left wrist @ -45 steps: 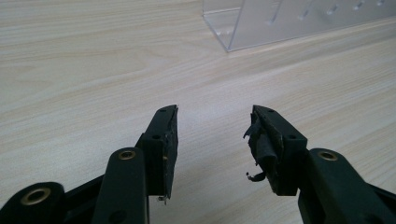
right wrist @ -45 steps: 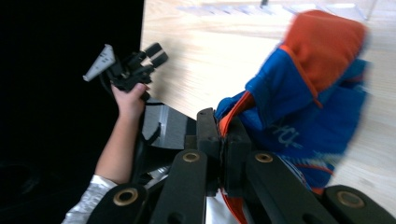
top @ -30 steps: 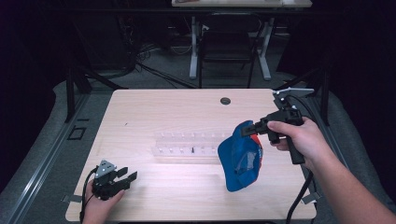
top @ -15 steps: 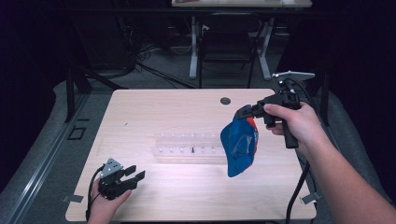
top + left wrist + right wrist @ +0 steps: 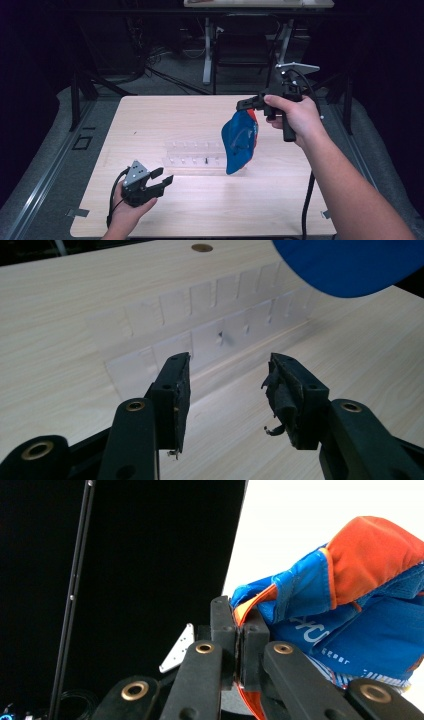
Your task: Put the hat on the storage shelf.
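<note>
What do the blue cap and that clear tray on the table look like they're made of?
Cap: soft fabric, matte blue with orange trim; it folds and hangs limp from the right hand-held gripper. Tray: probably clear rigid plastic, slightly frosted; the wood-grain table shows through its compartment walls.

Along your right gripper (image 5: 240, 630) you see its two black jaws pressed together on the orange-trimmed edge of a blue cap (image 5: 350, 610). The cap's blue cloth, bearing pale lettering, spreads to the right of the jaws, with an orange panel at its top. Behind it lies a pale surface (image 5: 300, 520); the left half is dark.
</note>
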Tool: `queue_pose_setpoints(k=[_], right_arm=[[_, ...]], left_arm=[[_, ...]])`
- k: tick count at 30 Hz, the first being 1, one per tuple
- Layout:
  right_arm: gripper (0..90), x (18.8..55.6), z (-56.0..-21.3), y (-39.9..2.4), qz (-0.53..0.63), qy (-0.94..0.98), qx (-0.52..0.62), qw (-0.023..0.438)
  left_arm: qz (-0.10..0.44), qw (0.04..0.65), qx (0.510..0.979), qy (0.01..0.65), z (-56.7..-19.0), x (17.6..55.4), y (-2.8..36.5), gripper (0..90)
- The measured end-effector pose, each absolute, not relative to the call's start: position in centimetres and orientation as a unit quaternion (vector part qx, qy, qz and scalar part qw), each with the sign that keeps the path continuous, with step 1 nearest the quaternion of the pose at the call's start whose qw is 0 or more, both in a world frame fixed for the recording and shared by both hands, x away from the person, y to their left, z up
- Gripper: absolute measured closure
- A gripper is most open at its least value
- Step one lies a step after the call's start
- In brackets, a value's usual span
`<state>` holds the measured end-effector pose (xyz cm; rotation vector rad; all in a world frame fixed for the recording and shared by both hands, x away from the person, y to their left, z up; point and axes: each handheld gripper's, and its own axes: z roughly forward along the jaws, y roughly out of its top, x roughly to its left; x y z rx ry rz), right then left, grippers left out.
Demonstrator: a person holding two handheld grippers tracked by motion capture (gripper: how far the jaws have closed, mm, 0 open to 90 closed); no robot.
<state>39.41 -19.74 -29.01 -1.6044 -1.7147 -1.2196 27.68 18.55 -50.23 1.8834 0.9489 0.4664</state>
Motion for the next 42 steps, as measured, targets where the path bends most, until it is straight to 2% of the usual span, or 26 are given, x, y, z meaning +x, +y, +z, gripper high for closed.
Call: queue_pose_setpoints(k=[5,16,30,38,39,42], right_arm=[[88.6,39.9,-28.9,-19.0,-0.452,-0.625,-0.587,0.244],[88.6,41.2,-29.0,-16.9,-0.465,-0.617,-0.590,0.236],[88.6,42.1,-29.6,-14.6,-0.463,-0.615,-0.593,0.236],[88.5,42.2,-29.8,-13.6,-0.461,-0.619,-0.592,0.234],[88.5,42.2,-29.8,-13.2,-0.461,-0.619,-0.591,0.236],[88.5,42.2,-30.0,-12.8,-0.460,-0.622,-0.588,0.238]], left_arm=[[0.192,0.472,0.777,0.370,-49.5,27.9,16.8,53.1],[0.205,0.478,0.801,0.296,-47.7,28.2,10.1,54.4],[0.204,0.477,0.804,0.289,-47.8,29.2,7.4,58.7],[0.212,0.469,0.805,0.295,-48.0,29.9,7.0,69.4],[0.217,0.467,0.804,0.297,-48.0,30.0,7.1,74.9],[0.223,0.463,0.804,0.301,-47.9,30.1,7.3,81.0]])
